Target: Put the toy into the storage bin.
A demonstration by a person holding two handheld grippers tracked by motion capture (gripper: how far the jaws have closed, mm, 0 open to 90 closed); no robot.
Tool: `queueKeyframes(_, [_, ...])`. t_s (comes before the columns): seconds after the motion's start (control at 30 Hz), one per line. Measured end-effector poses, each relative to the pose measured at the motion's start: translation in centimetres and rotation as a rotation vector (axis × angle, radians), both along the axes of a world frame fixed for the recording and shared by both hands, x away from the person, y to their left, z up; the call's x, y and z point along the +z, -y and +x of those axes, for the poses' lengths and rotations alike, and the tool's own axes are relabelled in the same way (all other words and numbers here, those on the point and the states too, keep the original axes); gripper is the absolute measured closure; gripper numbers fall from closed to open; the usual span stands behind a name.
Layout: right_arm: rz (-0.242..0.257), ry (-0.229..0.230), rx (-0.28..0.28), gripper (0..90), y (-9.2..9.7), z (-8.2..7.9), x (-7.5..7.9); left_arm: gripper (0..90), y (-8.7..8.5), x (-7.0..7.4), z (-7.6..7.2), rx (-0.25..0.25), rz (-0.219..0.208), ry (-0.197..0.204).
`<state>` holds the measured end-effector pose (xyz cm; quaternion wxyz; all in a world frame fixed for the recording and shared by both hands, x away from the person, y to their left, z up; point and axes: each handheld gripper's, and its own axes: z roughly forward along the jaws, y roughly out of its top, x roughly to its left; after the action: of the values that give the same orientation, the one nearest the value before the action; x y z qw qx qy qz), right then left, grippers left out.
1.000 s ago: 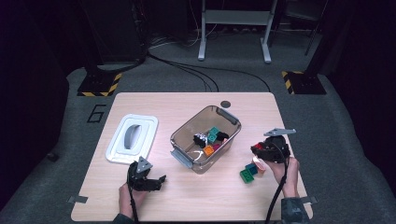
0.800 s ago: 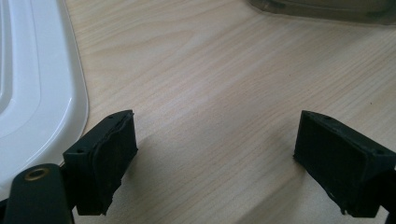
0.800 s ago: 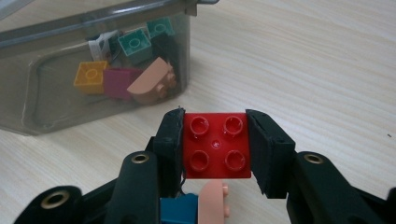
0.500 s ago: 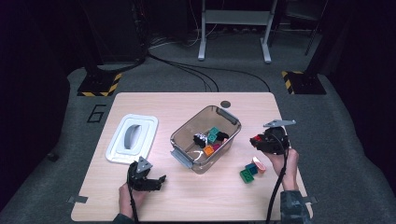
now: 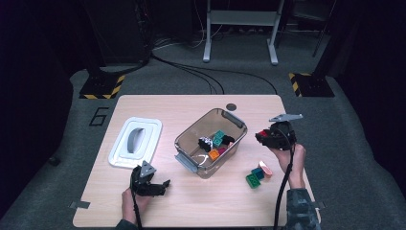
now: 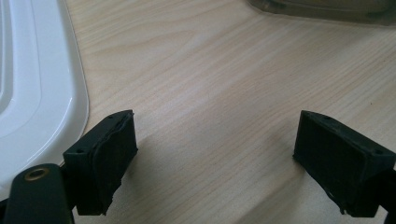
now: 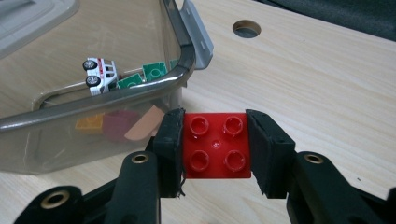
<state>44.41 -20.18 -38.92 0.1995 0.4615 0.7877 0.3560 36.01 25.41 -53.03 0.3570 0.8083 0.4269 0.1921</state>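
Note:
A red four-stud brick is clamped between the jaws of my right gripper, which is shut on it and held above the table just right of the clear plastic bin. In the high view that gripper points left toward the bin's right end. Inside the bin lie a white toy car, green bricks, an orange brick and other pieces. My left gripper rests low at the table's front left, jaws open wide over bare wood.
A white lid lies left of the bin, and its edge runs close beside my left jaw. Green, blue and pink bricks sit on the table under my right hand. A round hole marks the table's far edge.
My right gripper has risen with the red brick and shifted away from the loose bricks toward the bin's right end. The left gripper has stayed still.

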Motion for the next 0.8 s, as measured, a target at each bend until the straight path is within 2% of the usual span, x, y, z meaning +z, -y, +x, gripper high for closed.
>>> queueKeyframes(0.57, [-0.017,0.044,0.019,58.9,-2.2,1.2,2.9,12.7,0.0,0.0,0.0,0.000,0.000,0.000])
queueKeyframes(0.8, [-0.036,0.058,0.067,58.9,-3.8,1.5,3.6,12.8,0.0,0.0,0.0,0.001,0.000,0.000])
